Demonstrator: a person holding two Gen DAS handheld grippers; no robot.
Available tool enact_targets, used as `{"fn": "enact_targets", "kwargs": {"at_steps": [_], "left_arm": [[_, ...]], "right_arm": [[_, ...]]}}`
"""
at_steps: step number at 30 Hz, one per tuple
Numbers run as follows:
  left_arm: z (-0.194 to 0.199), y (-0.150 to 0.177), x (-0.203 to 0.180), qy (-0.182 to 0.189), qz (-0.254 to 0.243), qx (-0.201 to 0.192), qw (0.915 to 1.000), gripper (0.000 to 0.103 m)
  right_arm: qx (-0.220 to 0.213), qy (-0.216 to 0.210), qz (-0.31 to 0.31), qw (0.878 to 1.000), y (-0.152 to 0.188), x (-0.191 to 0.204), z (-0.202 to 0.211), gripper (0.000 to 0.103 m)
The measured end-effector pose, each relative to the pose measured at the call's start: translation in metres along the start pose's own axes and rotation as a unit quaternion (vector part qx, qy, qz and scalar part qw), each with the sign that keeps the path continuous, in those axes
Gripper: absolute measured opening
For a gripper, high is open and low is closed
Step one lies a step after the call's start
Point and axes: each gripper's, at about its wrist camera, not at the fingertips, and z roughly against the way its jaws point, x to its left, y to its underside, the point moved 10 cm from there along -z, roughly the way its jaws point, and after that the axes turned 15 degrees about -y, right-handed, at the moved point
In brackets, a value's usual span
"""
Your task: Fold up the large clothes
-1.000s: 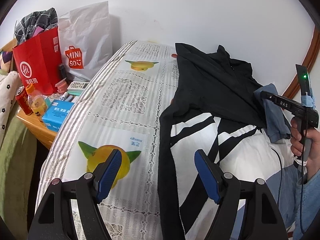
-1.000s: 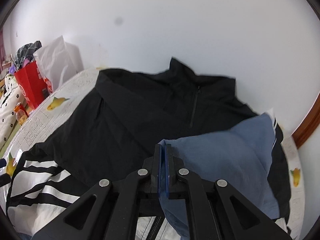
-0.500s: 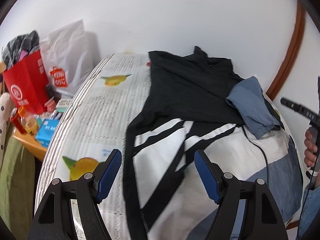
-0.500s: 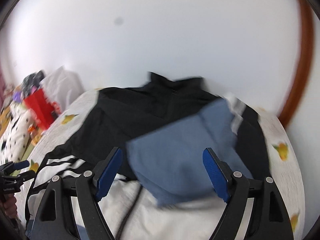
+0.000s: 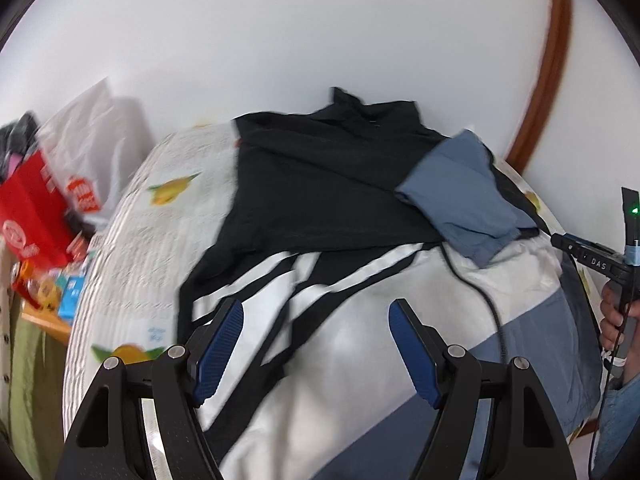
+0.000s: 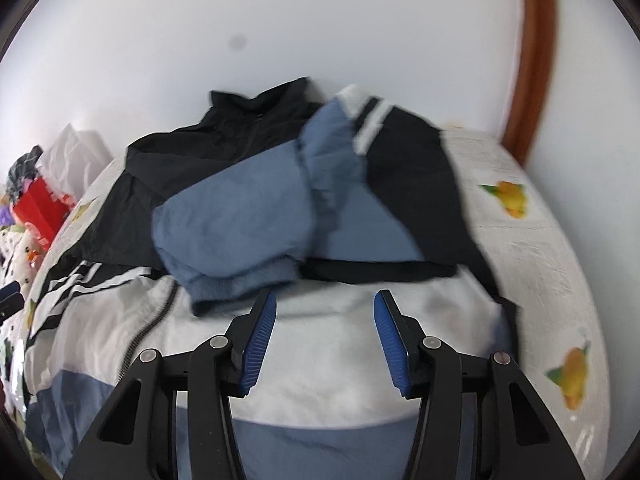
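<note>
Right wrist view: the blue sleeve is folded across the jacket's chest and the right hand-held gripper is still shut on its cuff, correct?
Not quite. The right wrist view shows the right hand-held gripper open, above the white panel; blue sleeve lies folded across the jacket, released.

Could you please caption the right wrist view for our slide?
Open right claw above jacket, blue sleeve folded across.

A plain white wall (image 5: pixel 280 40) is rising behind the bed, whose white lace-patterned cover with yellow fruit prints (image 6: pixel 520 248) is lying flat. A curved reddish-brown wooden frame (image 6: pixel 532 60) is standing far right.
</note>
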Motion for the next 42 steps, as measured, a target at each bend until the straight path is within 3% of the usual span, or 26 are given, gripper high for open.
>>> {"fn": "enact_targets", "kwargs": {"at_steps": [13,22,30,37,39,42], "left_arm": [[0.006,-0.036,-0.160,0.038,-0.111,-0.031,0.9926,0.073],[-0.033,-0.029,-0.237,0.038,-0.174,-0.009,0.9840,0.073],[-0.073,-0.021,-0.260,0.016,-0.195,0.019,0.9805,0.073],[-0.085,-0.022,-0.265,0.002,-0.197,0.019,0.9802,0.073],[-0.088,-0.024,-0.265,0.000,-0.191,0.017,0.9815,0.069],[-0.092,-0.028,-0.260,-0.021,-0.187,0.011,0.9820,0.051]], "right_arm": [[-0.059,0.063,-0.026,0.996,0.013,-0.089,0.098,0.051],[-0.039,0.039,-0.029,0.998,0.039,-0.121,0.077,0.051],[-0.049,0.026,-0.030,0.998,0.040,-0.135,0.069,0.051],[-0.048,0.015,-0.042,0.998,0.040,-0.137,0.061,0.051],[-0.046,0.014,-0.043,0.998,0.041,-0.137,0.059,0.051],[-0.042,0.017,-0.045,0.998,0.044,-0.137,0.058,0.051]]}}
